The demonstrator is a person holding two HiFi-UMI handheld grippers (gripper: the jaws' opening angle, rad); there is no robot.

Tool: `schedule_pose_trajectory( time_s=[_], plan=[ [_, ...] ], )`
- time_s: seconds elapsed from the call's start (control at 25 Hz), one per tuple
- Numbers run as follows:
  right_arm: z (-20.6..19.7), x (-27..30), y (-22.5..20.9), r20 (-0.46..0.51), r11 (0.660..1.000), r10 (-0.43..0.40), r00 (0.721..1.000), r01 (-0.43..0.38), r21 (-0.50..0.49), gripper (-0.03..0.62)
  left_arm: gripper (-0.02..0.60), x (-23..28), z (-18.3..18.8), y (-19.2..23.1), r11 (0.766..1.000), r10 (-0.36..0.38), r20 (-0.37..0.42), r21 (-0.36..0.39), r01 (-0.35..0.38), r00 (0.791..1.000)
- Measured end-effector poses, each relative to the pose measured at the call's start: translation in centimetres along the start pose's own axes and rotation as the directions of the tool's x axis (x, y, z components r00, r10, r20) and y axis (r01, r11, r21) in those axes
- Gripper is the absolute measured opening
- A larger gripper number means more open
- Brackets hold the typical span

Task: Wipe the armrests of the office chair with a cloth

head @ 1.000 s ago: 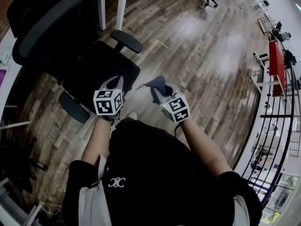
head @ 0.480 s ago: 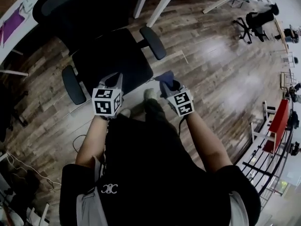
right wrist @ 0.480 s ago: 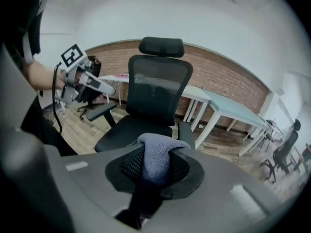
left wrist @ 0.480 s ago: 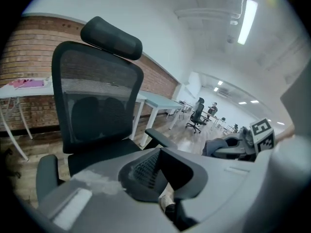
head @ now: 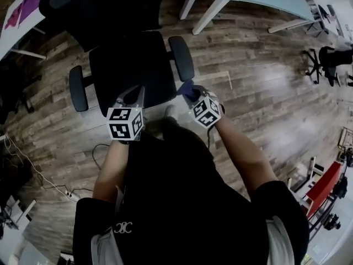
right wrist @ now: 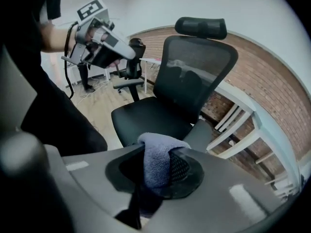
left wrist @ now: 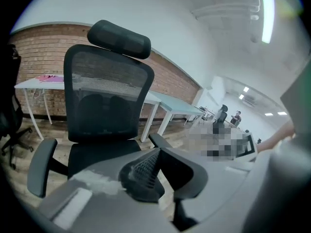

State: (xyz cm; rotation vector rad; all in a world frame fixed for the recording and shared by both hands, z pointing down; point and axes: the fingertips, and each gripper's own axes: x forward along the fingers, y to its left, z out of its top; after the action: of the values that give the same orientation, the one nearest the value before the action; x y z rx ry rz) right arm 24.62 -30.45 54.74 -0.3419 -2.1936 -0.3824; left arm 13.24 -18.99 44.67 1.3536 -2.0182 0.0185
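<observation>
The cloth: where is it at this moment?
The blue-grey cloth is clamped in the right tool. In the head view it sits close to the front end of the office chair's armrest on that view's right.

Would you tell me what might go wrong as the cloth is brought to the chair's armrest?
1. The right tongs pinch only a fold of the cloth; rubbing the armrest might drag it loose.
2. The office chair may turn or shift under pressure, since the left tongs are shut, empty and not steadying it.
3. A cable on the floor near the person's feet could trip them.
</observation>
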Motion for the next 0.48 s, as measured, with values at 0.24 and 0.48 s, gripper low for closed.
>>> schedule_pose_trajectory(
  time_s=[0.24,0.48],
  plan=[
    [-1.7,4.7,0.2,-0.094,0.977,0.125,0.988,-0.139,-0.162,0.071,0.006,-1.1,-2.1,-0.1,0.986,0.136,-0.004,-0.092,-0.136,0.991],
    [-2.4,8.5,0.6,-0.216,0.917,0.169,0.962,-0.234,-0.324,0.071,0.006,-2.3,-4.9,1.2,0.961,0.210,-0.029,-0.177,-0.211,0.977]
  ],
)
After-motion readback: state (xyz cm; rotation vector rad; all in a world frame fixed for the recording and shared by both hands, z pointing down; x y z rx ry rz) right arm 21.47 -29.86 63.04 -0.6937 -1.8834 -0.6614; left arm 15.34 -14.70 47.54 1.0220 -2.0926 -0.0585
